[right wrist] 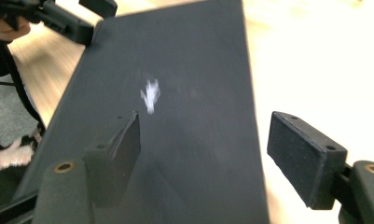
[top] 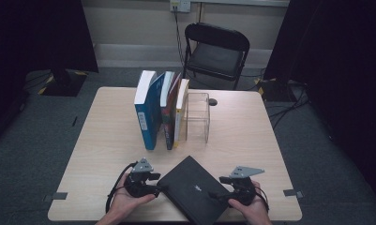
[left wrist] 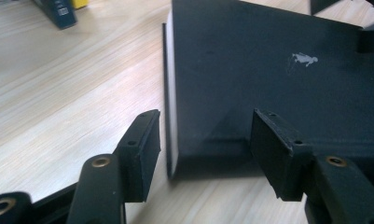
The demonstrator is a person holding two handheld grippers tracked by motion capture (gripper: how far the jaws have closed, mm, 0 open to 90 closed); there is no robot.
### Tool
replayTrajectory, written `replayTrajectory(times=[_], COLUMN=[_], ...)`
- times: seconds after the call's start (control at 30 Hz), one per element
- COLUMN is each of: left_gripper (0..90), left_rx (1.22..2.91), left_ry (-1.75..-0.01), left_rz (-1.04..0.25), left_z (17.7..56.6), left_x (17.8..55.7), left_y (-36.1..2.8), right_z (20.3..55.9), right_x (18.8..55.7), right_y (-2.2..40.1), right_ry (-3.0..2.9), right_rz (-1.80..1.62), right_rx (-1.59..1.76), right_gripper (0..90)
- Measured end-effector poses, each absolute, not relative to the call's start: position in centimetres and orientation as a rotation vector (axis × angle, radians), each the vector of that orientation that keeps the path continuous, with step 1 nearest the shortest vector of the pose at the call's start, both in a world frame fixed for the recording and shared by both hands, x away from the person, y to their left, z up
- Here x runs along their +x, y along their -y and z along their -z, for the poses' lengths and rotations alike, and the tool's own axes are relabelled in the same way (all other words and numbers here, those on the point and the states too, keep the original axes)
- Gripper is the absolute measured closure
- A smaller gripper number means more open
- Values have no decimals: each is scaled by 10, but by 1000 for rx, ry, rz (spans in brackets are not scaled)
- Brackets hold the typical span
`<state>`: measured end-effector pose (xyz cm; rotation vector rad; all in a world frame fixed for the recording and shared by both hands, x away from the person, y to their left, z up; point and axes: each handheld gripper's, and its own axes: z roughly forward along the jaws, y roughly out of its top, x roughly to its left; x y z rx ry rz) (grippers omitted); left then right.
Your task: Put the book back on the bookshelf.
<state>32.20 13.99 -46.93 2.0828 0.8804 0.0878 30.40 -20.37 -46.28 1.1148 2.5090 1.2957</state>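
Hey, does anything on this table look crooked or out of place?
Yes: the black book lies flat and skewed near the table's front edge, while the other books stand upright beside the clear holder.

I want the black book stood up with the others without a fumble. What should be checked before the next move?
1. Left gripper straddles a corner of the black book, jaws apart, not pressing: ok.
2. Right gripper has jaws open over the cover, no grip: not ok.
3. Book lies flat on the table, near edge overhanging: ok.
4. Upright books standing, leaning on the clear stand: ok.
5. Free slot for another book: cannot tell.
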Motion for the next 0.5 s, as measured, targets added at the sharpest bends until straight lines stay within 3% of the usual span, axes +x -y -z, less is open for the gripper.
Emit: replayTrajectory(times=[0.27,0.5], left_gripper=[481,482], left_rx=[2100,2101], left_ry=[-858,-847], left_rz=[-82,-85], left_z=[467,468], left_x=[322,323], left_y=[-137,-138], right_z=[463,467], right_x=[271,262], right_y=[250,259], right_ry=[-2417,-2445], right_rz=[-1263,-1186], right_rx=[1221,1221], right_gripper=[282,321])
